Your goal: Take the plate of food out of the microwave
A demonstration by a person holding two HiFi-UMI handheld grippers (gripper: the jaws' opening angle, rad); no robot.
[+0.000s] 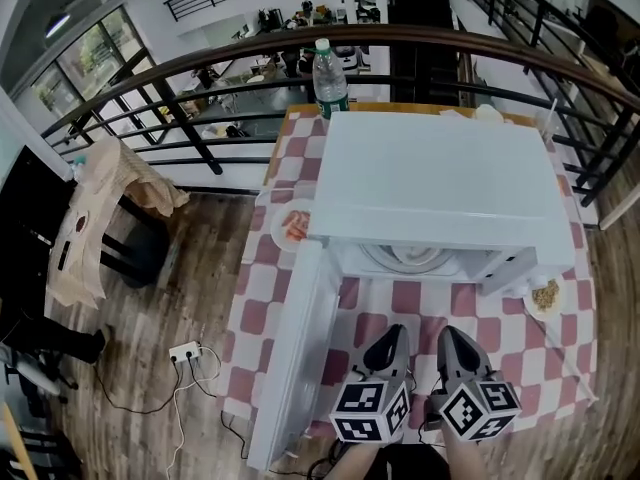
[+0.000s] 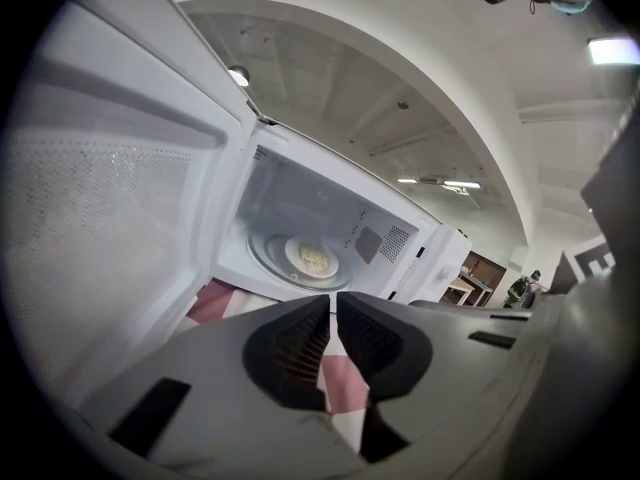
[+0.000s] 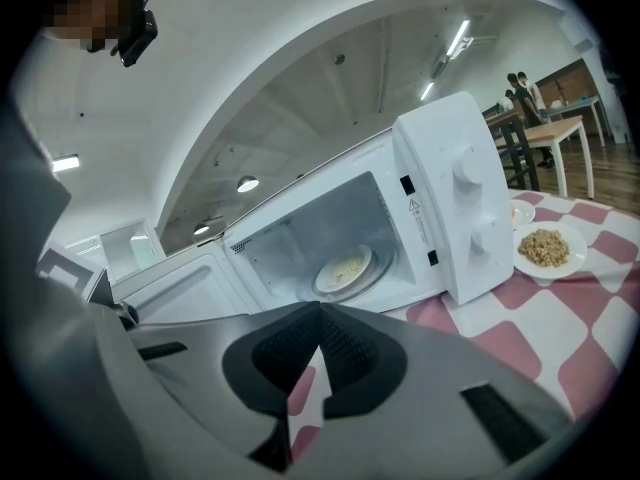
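Note:
The white microwave (image 1: 440,188) stands on the checked table with its door (image 1: 295,348) swung open to the left. A white plate of pale yellow food (image 2: 313,258) lies on the glass turntable inside; the right gripper view also shows the plate (image 3: 345,268), and the head view shows only its front edge (image 1: 410,259). My left gripper (image 1: 390,340) and right gripper (image 1: 452,340) hover side by side over the table in front of the cavity, short of the opening. Both are shut with nothing held: left gripper (image 2: 333,303), right gripper (image 3: 320,313).
A plate of red food (image 1: 293,226) sits left of the microwave, and a plate of brown grains (image 1: 545,296) sits to its right near the control knobs (image 3: 470,203). A water bottle (image 1: 328,76) stands behind. The table backs onto a railing (image 1: 200,63); a power strip (image 1: 185,352) lies on the floor.

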